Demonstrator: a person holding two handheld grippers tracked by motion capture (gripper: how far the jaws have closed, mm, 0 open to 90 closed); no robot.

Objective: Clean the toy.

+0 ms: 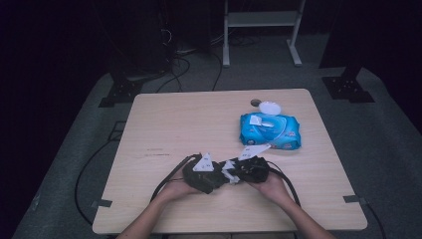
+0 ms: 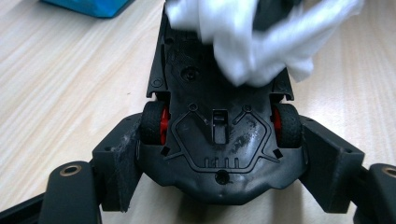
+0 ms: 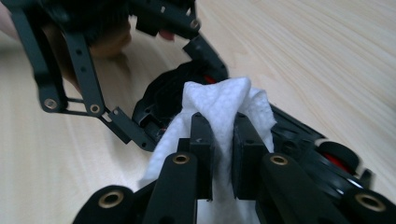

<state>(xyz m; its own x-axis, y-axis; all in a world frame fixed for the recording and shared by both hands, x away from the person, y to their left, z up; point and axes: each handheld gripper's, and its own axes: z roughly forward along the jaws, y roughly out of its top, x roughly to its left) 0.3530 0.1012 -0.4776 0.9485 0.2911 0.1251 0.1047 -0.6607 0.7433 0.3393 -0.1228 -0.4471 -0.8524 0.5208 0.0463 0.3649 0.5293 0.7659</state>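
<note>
The left gripper (image 2: 219, 172) is clamped on the rear end of a black toy car (image 2: 219, 140), which lies belly up between its jaws, one pad against each red-hubbed wheel. The right gripper (image 3: 223, 154) has its jaws together on a white wet wipe (image 3: 219, 100) and presses it on the underside of the car, toward its far end. Both grippers meet near the front edge of the wooden table (image 1: 164, 124). A blue wipes pack (image 1: 271, 130) lies well apart, further back.
</note>
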